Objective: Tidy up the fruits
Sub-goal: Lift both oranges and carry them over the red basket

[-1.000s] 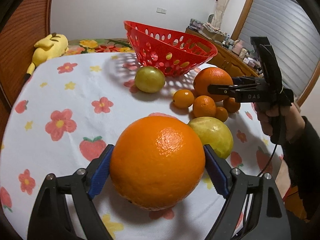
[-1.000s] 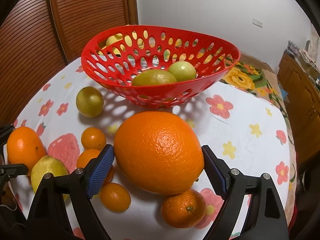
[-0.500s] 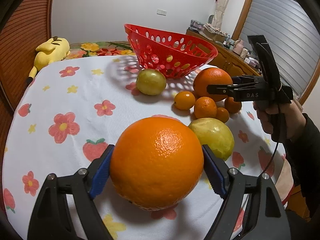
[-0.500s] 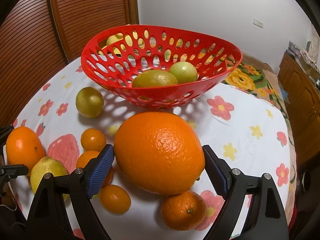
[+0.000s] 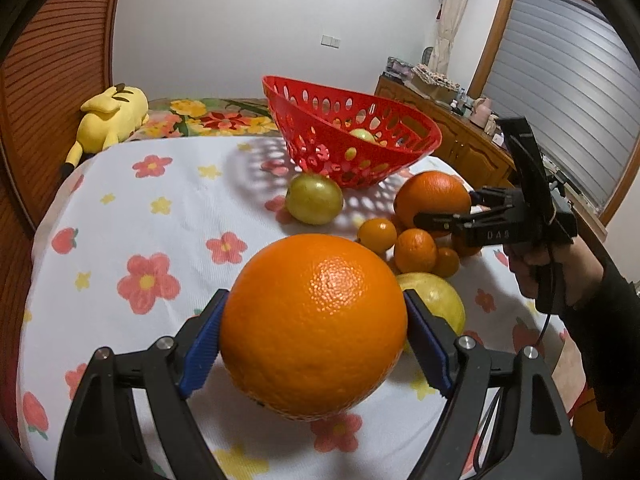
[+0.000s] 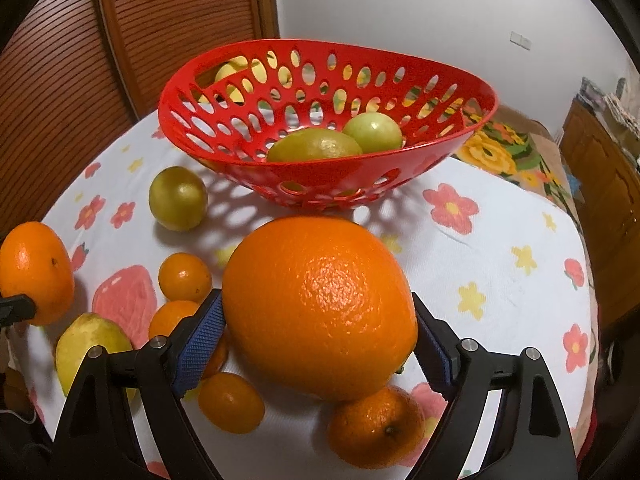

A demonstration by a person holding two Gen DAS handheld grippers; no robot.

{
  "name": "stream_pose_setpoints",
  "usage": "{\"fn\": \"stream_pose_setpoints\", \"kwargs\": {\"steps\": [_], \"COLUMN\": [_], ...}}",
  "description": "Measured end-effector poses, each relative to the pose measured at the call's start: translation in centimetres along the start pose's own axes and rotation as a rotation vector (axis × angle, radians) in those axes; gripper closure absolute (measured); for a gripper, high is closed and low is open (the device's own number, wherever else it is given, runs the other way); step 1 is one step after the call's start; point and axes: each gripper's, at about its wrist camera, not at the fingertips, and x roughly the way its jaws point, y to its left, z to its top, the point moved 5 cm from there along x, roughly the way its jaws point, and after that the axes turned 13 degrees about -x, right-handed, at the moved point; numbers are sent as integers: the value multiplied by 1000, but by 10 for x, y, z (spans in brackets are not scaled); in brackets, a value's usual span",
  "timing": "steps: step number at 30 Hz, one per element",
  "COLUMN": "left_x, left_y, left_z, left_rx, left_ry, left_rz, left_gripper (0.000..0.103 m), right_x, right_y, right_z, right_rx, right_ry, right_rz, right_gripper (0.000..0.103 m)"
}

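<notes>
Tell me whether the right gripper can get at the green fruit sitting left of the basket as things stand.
Probably not right now. The right gripper is shut on a big orange, so its jaws are full. The path to the green fruit beside the red basket looks open otherwise.

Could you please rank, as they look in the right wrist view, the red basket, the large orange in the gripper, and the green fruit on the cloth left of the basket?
1. red basket
2. large orange, though its nearness to the camera inflates it
3. green fruit
</notes>
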Motion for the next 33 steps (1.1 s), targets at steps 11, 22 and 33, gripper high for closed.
{"fn": "stream_pose_setpoints", "kwargs": {"steps": [11,22,33], "left_x": [-1,1,16], "left_y": [-15,-38,-45], "left_z": [33,81,116], "left_rx": [23,77,106], "left_ry": [-57,-117,-127], "left_rz": [-8,-15,-10], "left_gripper": [20,20,20], "right_x": [-35,-77,-54], "right_y": [11,3,-24], "right_z": [12,54,87], "right_rx": [-33,-76,-87], "right_ry": [-68,-149,-118], "right_rz": [16,-1,-11], "right_gripper": [16,16,16]}}
